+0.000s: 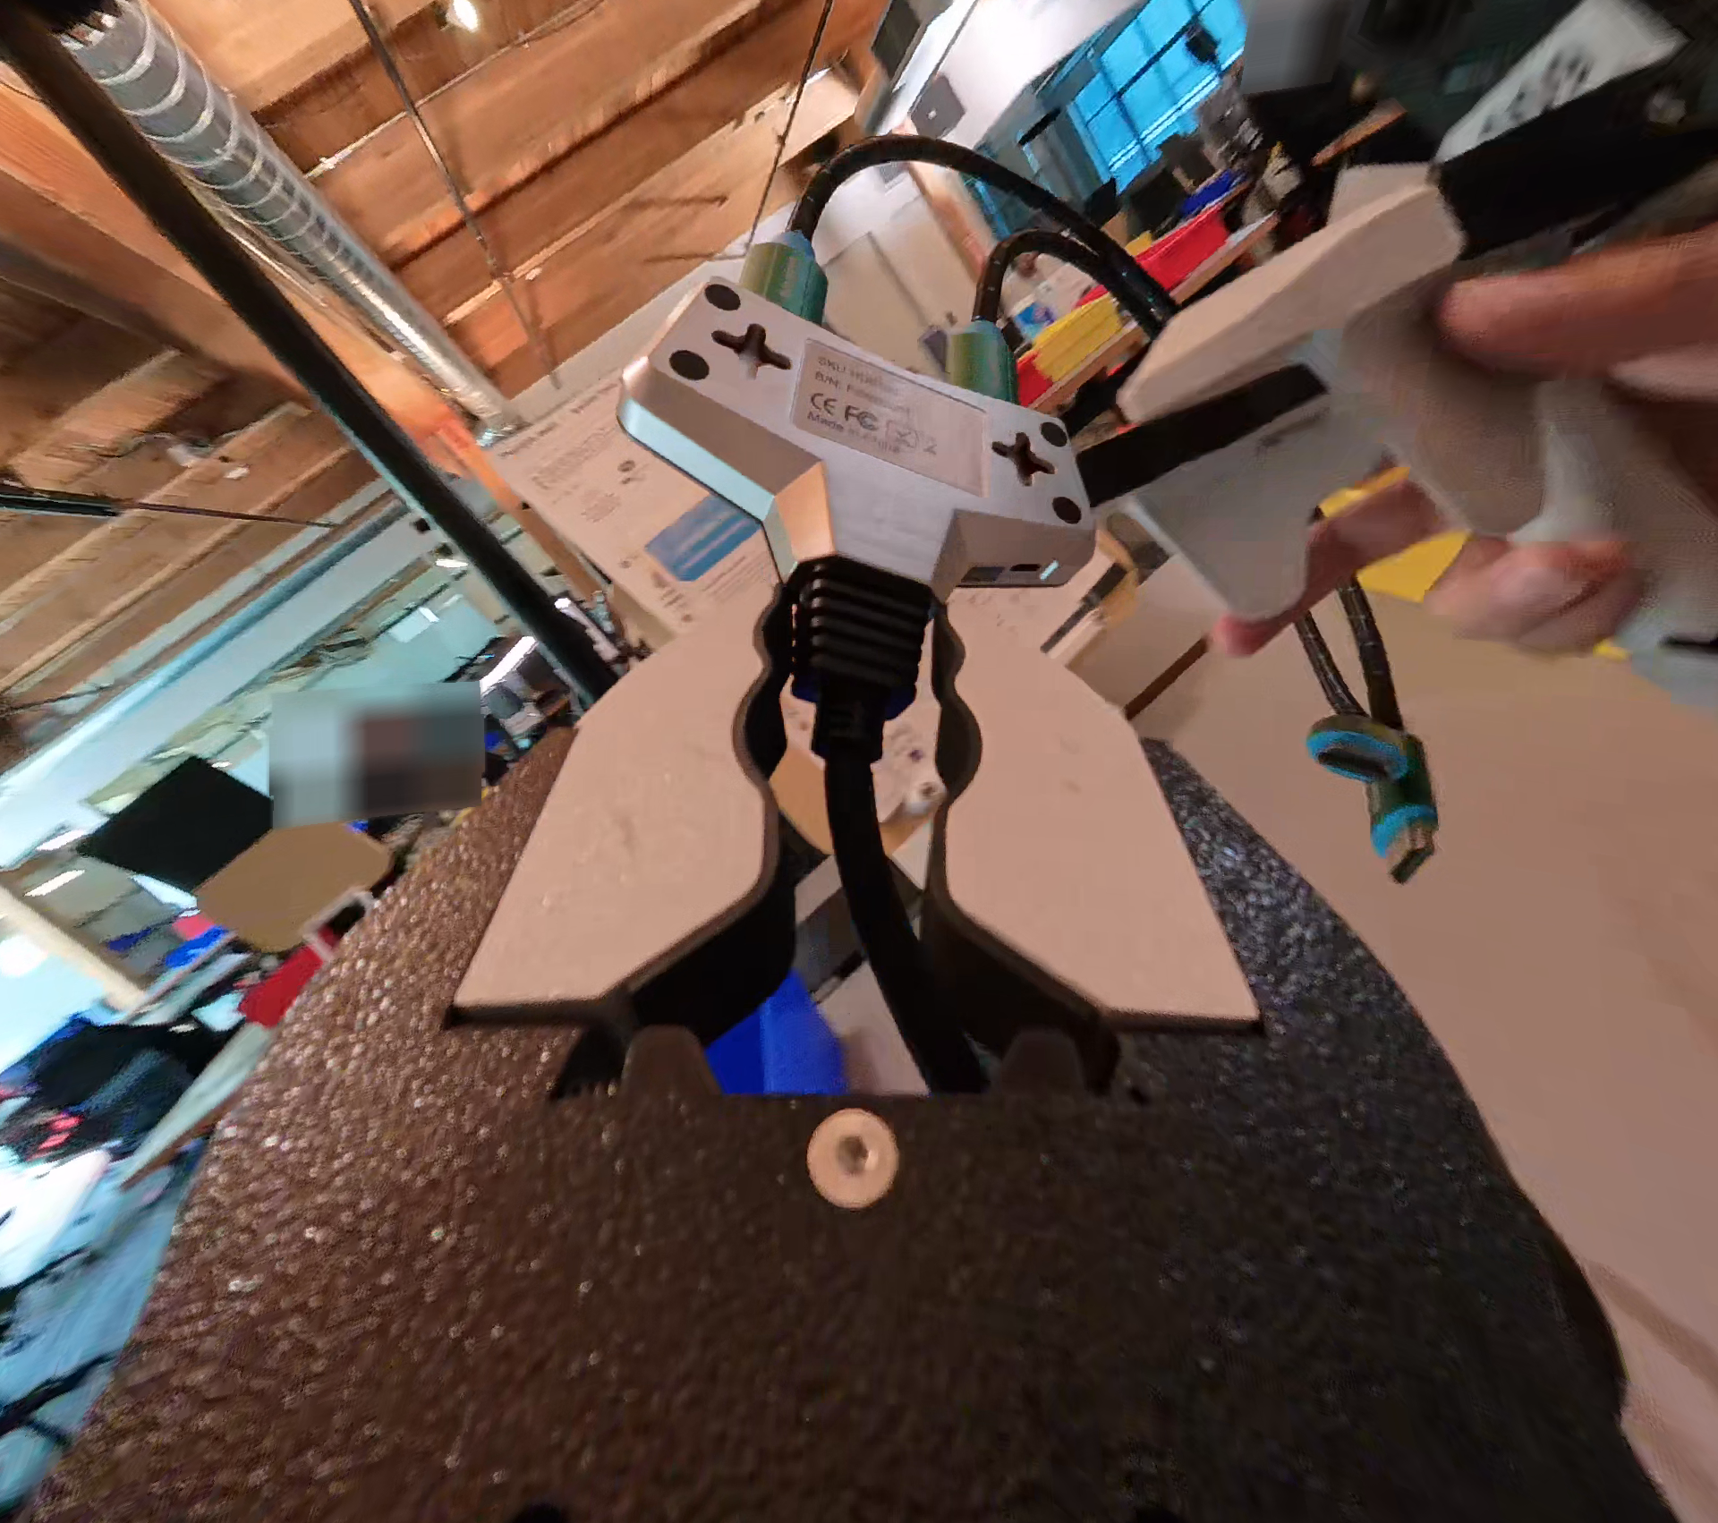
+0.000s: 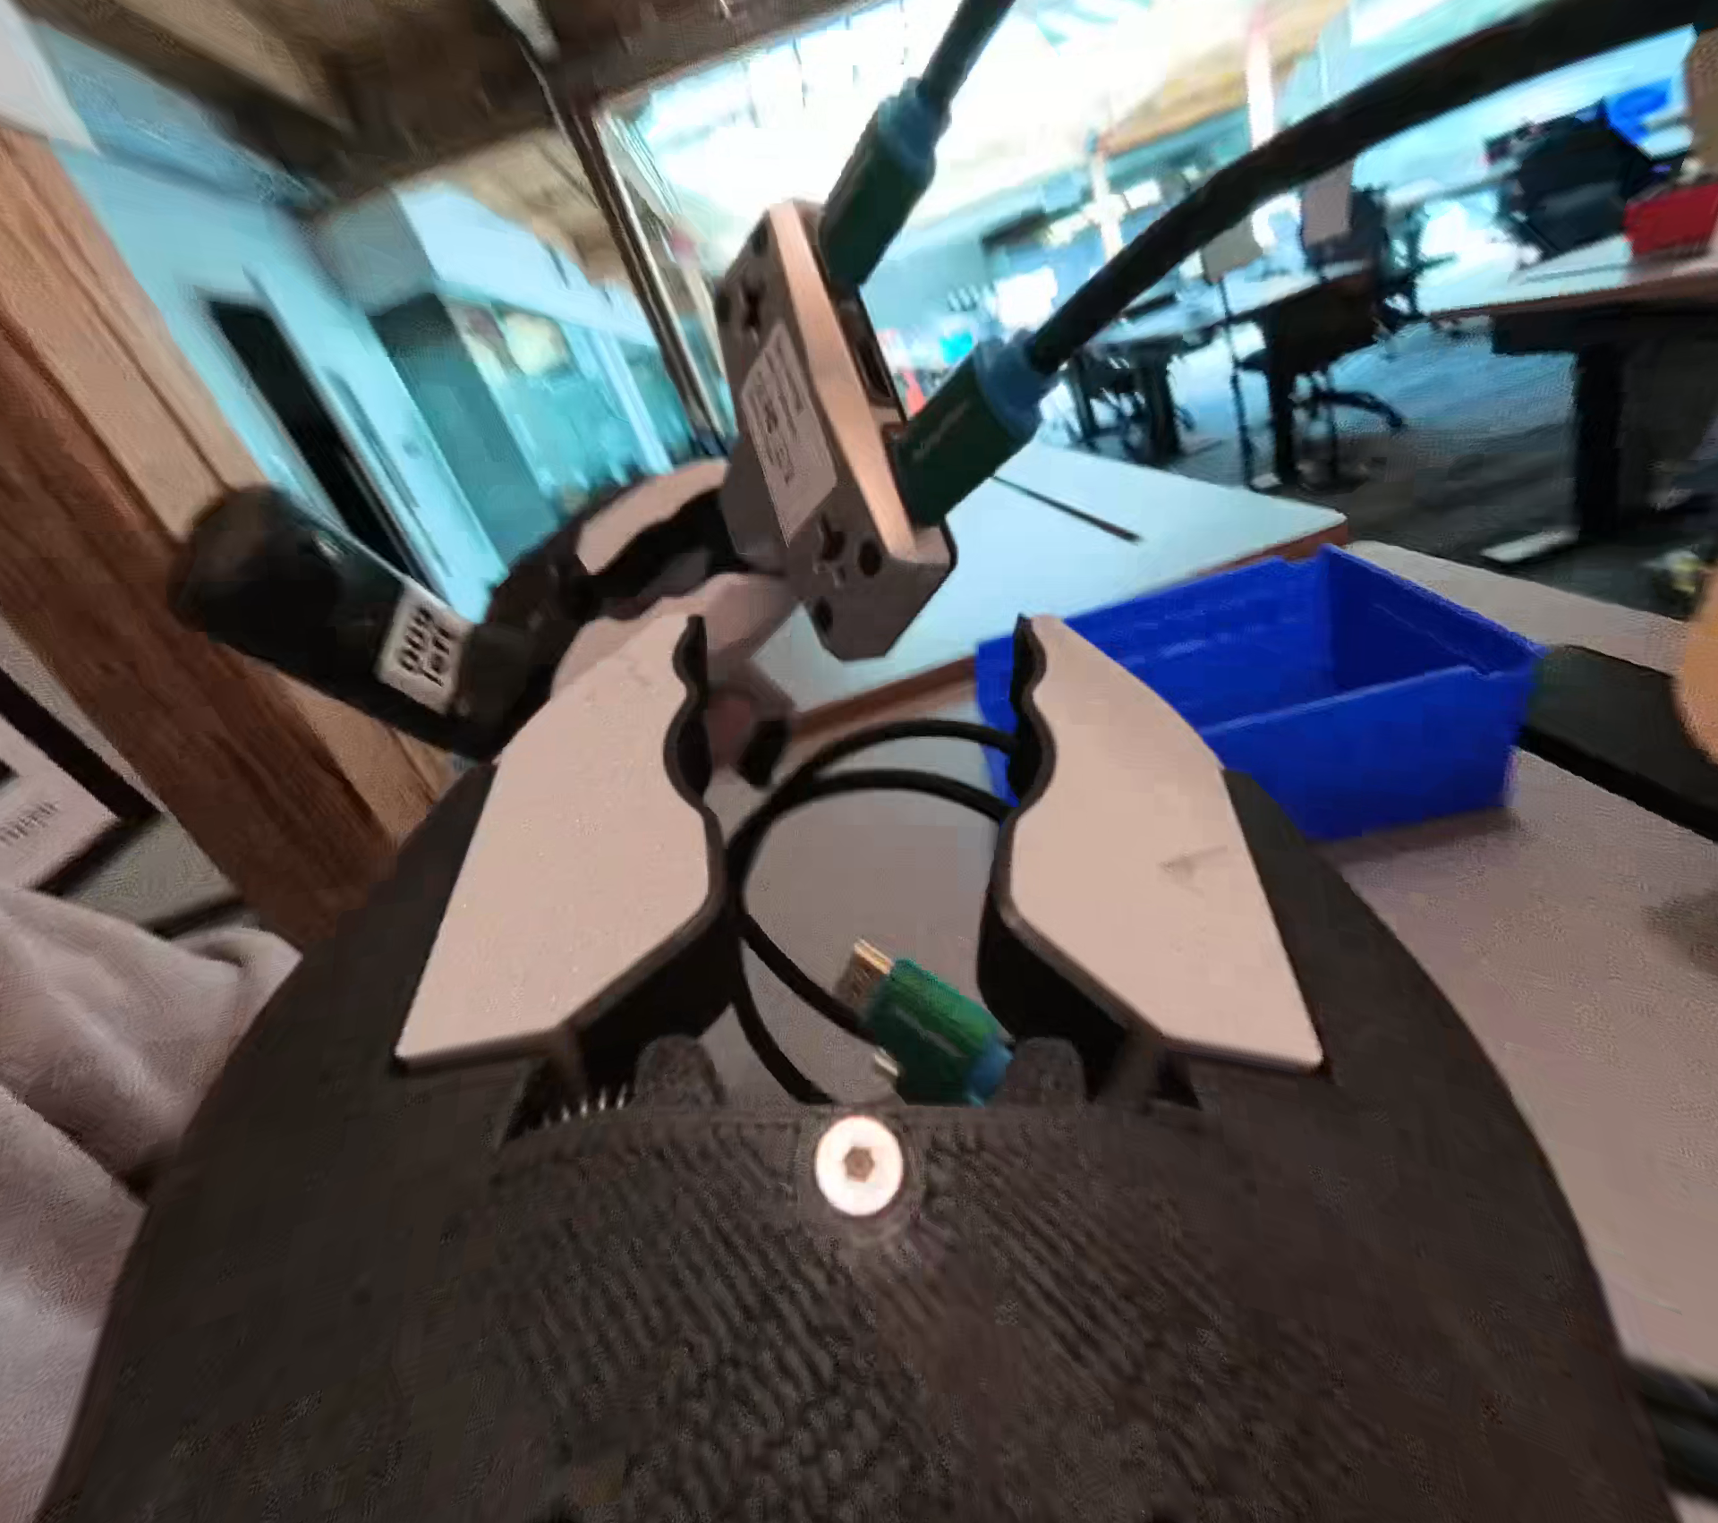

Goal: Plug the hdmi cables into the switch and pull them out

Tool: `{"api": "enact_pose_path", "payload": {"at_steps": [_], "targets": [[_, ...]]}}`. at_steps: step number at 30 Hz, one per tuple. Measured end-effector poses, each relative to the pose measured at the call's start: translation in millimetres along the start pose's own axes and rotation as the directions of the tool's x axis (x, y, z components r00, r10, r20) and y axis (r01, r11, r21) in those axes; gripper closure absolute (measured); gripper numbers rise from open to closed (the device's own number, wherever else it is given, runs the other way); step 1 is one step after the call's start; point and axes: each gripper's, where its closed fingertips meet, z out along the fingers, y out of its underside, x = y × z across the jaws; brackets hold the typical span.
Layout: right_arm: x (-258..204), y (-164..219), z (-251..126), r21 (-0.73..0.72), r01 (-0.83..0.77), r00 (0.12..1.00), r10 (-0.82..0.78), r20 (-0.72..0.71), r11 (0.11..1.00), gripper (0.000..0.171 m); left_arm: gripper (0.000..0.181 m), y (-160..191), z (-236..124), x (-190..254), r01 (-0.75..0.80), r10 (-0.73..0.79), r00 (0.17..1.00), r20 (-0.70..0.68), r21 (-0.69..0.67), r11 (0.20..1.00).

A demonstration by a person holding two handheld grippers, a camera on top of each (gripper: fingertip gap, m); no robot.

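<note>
In the left wrist view, the left gripper (image 1: 860,665) is clamped on the black ribbed collar of the silver switch (image 1: 860,446), held aloft with its underside showing and two green-ended HDMI cables (image 1: 786,279) plugged into its far edge. In the right wrist view, the right gripper (image 2: 860,697) stands wide apart and empty just below the switch (image 2: 818,446), above a loose green plug (image 2: 930,1032), with a blue bin (image 2: 1301,697) on the table (image 2: 1487,967) to the right.

One switch (image 1: 851,446), two plugged cables (image 1: 786,274).
</note>
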Motion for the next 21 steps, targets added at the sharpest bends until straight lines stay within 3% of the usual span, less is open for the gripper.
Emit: {"api": "enact_pose_path", "payload": {"at_steps": [3, 4, 7, 9, 11, 13, 14, 16, 19, 20, 21], "targets": [[-4, 0, -2, 0.159, -0.179, 0.978, 0.159, 0.134, 0.971, 0.127, 0.154, 2, 5, 22, 0.103, -0.101, 0.993, -0.055, 0.04, 0.994], [2, 4, -2, 0.169, -0.173, 0.982, 0.156, 0.107, 0.97, 0.143, 0.154, 3, 6, 28, 0.14, -0.136, 0.988, -0.076, 0.046, 0.989], [4, 7, -5, 0.208, -0.114, 0.99, 0.093, 0.111, 0.971, 0.147, 0.154, 9, 7, 38, 0.233, -0.225, 0.967, -0.119, 0.061, 0.971], [-7, 5, -10, 0.235, -0.077, 0.983, 0.035, 0.179, 0.969, 0.152, 0.155, 8, 5, 46, 0.332, -0.307, 0.924, -0.228, 0.078, 0.94], [-20, 5, -14, 0.244, -0.018, 0.966, -0.045, 0.253, 0.97, 0.152, 0.15, -2, -3, 58, 0.484, -0.416, 0.811, -0.412, 0.072, 0.872], [-36, 6, -21, 0.261, 0.025, 0.928, -0.119, 0.353, 0.965, 0.152, 0.144, -12, -16, 68, 0.64, -0.528, 0.6, -0.602, -0.035, 0.768], [-41, 8, -23, 0.26, 0.049, 0.917, -0.146, 0.37, 0.964, 0.152, 0.142, -13, -22, 71, 0.672, -0.557, 0.508, -0.657, -0.102, 0.734], [-48, 13, -26, 0.257, 0.102, 0.894, -0.202, 0.401, 0.961, 0.152, 0.137, -14, -28, 73, 0.694, -0.585, 0.428, -0.688, -0.165, 0.701], [-50, 19, -25, 0.244, 0.163, 0.882, -0.252, 0.399, 0.956, 0.152, 0.138, -17, -34, 79, 0.673, -0.566, 0.448, -0.692, -0.156, 0.723], [-50, 21, -25, 0.243, 0.171, 0.88, -0.259, 0.399, 0.955, 0.152, 0.143, -16, -34, 82, 0.651, -0.557, 0.476, -0.681, -0.153, 0.744], [-50, 23, -24, 0.238, 0.17, 0.882, -0.256, 0.396, 0.956, 0.152, 0.16, -13, -33, 84, 0.629, -0.55, 0.504, -0.666, -0.154, 0.762]]}}
